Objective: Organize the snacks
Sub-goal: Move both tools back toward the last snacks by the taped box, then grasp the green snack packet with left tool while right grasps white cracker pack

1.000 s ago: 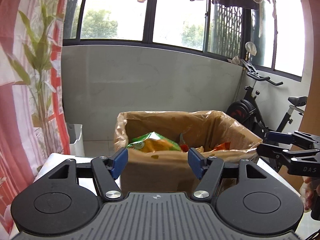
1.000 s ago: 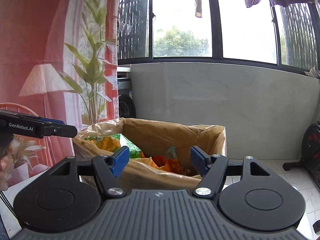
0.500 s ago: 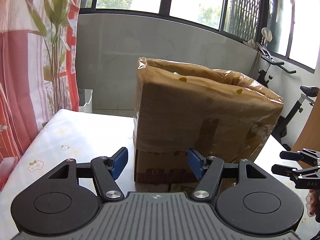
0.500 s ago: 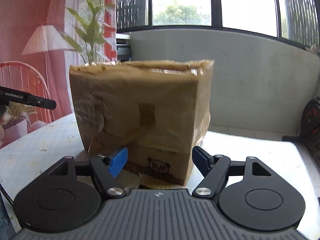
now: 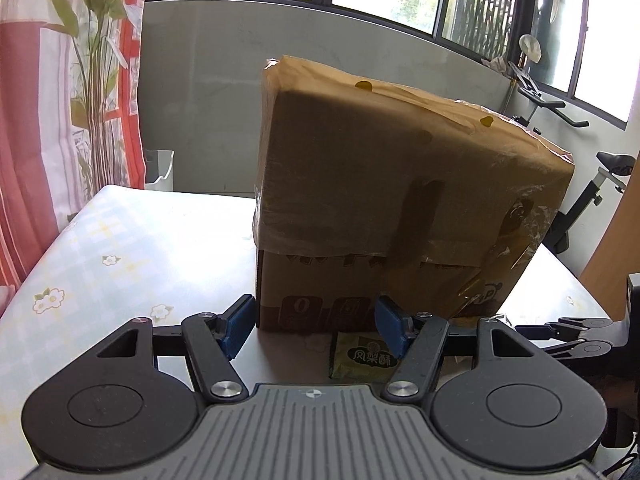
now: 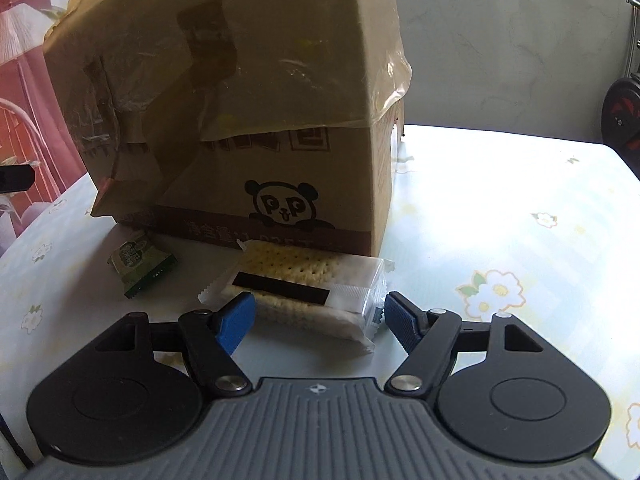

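Crackers (image 6: 304,296) in a clear wrapper lie low in the middle of the right wrist frame, just ahead of the right tongs (image 6: 316,320), whose blue pads stand apart with nothing pressed; the near end of the pack sits between them, untouched. The pack looks light, the film slick and crinkly, the biscuits brittle, so a gentle pinch across the narrow sides at mid-length seems the safest hold; squeezing the flat faces hard would likely crack them. Left of it, a small green packet (image 6: 140,262) lies on the surface (image 6: 500,220), also light and soft-looking, best taken by its body, not its crimped edge. In the left wrist frame the same green packet (image 5: 360,356) shows low centre, between the pads of the left tongs (image 5: 316,330), which also stand open and hold nothing. Beyond both snacks, a tall box (image 6: 240,100) lined with a brown bag fills the middle of each frame.
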